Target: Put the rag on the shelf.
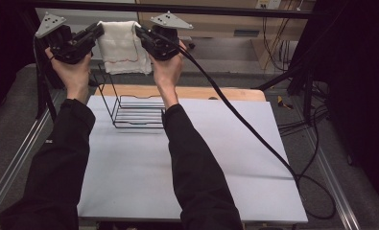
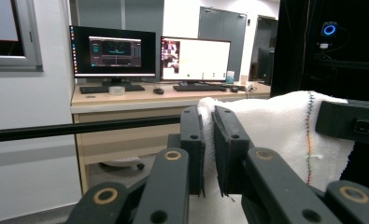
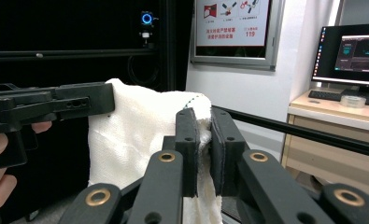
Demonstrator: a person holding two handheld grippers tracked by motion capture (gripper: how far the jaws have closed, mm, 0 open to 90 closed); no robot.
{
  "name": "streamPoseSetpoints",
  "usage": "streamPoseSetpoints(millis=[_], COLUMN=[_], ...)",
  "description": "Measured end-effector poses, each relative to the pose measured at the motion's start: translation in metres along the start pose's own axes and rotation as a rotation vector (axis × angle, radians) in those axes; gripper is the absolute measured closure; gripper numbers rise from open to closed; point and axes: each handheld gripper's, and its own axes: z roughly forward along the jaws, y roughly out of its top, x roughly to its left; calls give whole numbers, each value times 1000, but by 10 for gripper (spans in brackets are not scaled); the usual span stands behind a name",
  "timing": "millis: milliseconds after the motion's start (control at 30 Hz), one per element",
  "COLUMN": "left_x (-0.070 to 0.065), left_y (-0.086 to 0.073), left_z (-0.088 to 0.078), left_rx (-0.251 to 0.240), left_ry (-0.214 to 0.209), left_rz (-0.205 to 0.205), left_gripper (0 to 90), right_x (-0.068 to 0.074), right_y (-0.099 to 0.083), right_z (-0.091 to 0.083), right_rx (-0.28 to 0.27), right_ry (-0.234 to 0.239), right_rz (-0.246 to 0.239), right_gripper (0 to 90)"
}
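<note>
Towel (image 1: 122,45) up high between us, the left gripper (image 1: 93,33) clenched on one top corner and the right gripper (image 1: 140,32) clamped on the other, with the wire rack (image 1: 138,112) well below. We judge this a spread-and-hang step; next calls for lowering evenly. White, waffled cloth, coloured stitching down one edge, hanging slack.
</note>
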Motion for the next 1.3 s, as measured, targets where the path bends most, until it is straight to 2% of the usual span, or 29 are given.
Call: streamPoseSetpoints(millis=[267,467,900,1100,1200,1300], left_x=[4,3,-1,-2,-3,-6], left_y=[-2,-14,-29,-34,-33,-32], left_z=[6,6,1,6,13,16], left_rx=[8,25,56,74,91,83], left_ry=[-5,-15,-36,-31,-28,-37], left_rz=[5,9,21,16,28,20], left_gripper=[826,825,824,824,825,825], right_x=[-2,-4,-2,-2,-5,-8], right_y=[-1,-9,-26,-31,-32,-33], right_z=[5,4,-4,-4,-5,-7], right_rx=[16,47,71,85,83,77], right_ry=[-1,-12,-12,-21,-26,-29], right_rz=[-18,-27,-14,-24,-23,-25], right_gripper=[829,829,828,828,828,828])
